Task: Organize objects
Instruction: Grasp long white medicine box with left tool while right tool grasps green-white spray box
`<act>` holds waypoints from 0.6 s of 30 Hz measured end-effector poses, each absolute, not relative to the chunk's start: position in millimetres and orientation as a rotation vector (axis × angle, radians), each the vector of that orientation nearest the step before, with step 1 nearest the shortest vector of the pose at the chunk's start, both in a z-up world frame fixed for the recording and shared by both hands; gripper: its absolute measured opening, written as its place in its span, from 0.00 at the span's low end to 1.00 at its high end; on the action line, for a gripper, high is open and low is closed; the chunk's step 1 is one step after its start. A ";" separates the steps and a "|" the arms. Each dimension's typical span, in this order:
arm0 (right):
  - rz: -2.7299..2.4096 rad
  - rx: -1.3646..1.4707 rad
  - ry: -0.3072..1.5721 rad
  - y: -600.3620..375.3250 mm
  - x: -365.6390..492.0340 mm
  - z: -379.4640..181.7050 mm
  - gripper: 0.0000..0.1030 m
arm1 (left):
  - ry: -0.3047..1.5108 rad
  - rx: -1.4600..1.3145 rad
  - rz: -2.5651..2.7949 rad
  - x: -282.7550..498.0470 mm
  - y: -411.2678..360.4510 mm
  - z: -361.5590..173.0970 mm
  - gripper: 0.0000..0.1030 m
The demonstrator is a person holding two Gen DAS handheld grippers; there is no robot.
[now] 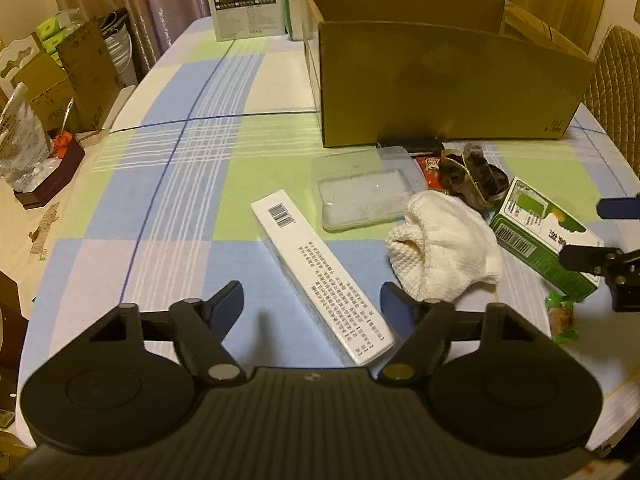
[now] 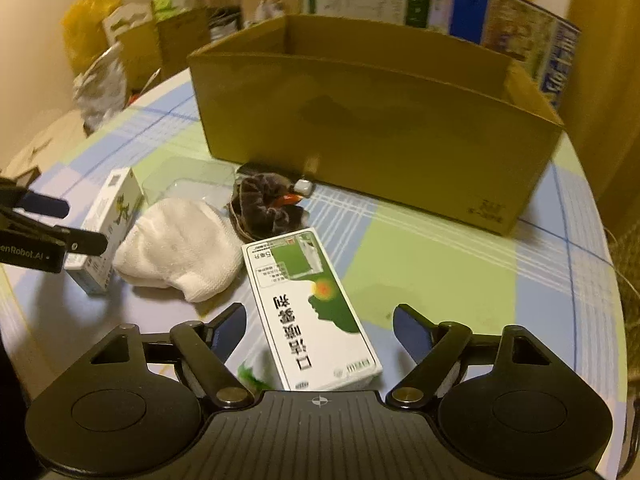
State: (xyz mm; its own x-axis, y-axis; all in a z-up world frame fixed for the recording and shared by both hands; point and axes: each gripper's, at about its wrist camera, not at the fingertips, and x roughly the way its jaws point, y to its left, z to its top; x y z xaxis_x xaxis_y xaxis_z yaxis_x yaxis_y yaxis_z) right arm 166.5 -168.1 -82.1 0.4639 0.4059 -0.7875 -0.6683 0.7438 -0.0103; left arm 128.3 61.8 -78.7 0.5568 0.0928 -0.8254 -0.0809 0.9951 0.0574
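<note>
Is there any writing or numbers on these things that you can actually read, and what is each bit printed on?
"enRobot.AI" - cut off at the frame edge, on the left gripper body in the right wrist view.
"口洁喷雾剂" - large characters on the green and white box.
Barcode and dense small print on the long white box: too small to read.
Corner marking on the cardboard box: blurred.
Background packages: unreadable.

checked tablecloth (image 1: 208,92), curtain (image 1: 132,8), padded chair (image 1: 618,92)
</note>
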 end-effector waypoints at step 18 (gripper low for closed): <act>0.580 -0.327 0.954 -177.0 170.9 -87.0 0.52 | 1.040 -0.030 0.085 106.9 44.3 -85.2 0.21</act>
State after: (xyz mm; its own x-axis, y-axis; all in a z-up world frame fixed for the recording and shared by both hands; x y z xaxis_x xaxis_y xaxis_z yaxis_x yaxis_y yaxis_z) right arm 170.9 -177.0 -87.0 0.4438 0.3181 -0.8377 -0.5968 0.8023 -0.0115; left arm 106.9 44.3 -85.2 0.5031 0.0562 -0.8624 -0.0843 0.9963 0.0157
